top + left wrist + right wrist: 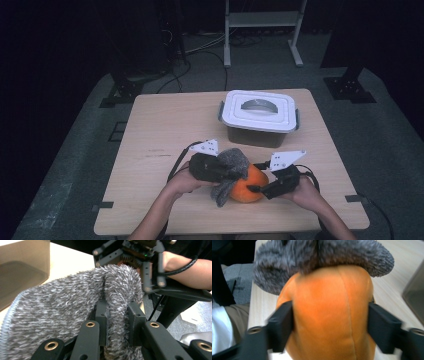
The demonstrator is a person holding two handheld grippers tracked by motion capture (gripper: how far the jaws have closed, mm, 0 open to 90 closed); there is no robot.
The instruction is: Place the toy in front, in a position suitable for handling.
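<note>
- At the near edge of the bench [150, 130], I work a grey fuzzy sock [232, 162] against an orange plush [247, 189].
- My left hand-held gripper [117, 325] is clenched on a fold of the sock, which drapes over the plush's top.
- My right hand-held gripper [330, 325] straddles the plush, its jaws touching both flanks; I judge it a light grasp.
- A lidded white box [260, 112] stands behind, apart from both.
- Risk, as I judge it: the soft, round plush could squirm out of the right jaws if I tug the sock hard.
- The pinched fold is narrow, so the sock may slip free instead.
</note>
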